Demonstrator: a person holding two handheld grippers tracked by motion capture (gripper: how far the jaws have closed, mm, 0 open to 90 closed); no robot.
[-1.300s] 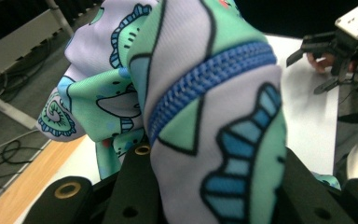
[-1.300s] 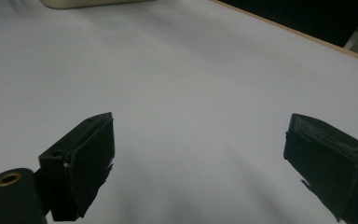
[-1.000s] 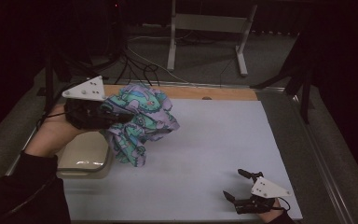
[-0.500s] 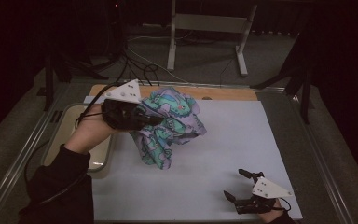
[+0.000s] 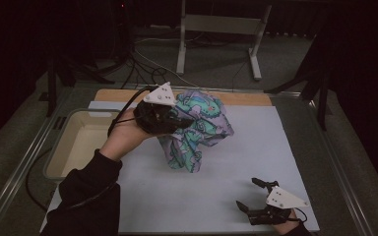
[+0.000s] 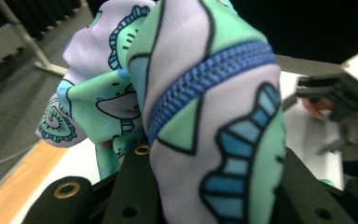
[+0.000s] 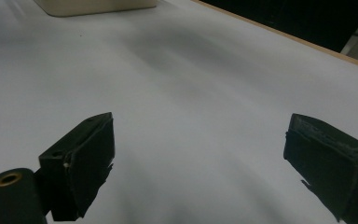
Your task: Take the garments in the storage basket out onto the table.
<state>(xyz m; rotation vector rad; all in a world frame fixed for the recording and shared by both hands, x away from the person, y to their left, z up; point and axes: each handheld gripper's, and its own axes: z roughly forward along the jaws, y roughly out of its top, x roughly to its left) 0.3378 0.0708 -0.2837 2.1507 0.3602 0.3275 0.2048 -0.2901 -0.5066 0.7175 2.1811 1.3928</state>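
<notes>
A crumpled cloth [image 5: 203,129] printed in mint, lilac and blue hangs above the white table mat [image 5: 197,196], a bit left of its middle. My left gripper [image 5: 183,121] is shut on the cloth's upper part and holds it off the surface. In the left gripper view a fold of the cloth [image 6: 214,116] with a blue zipper bulges between the jaws of that gripper [image 6: 209,179]. My right gripper [image 5: 246,192] rests at the mat's near right corner, open, with bare mat between its jaws [image 7: 200,158]. It also appears far off in the left gripper view [image 6: 345,107].
A beige tub [image 5: 78,142] sits at the table's left side, beside the mat; its corner appears in the right gripper view [image 7: 93,5]. A wooden strip [image 5: 246,98] runs along the far edge. A metal stand [image 5: 216,24] and cables lie on the floor beyond.
My left hand has carried the cloth rightward, from over the tub toward the middle of the mat. The right gripper has stayed where it was.
</notes>
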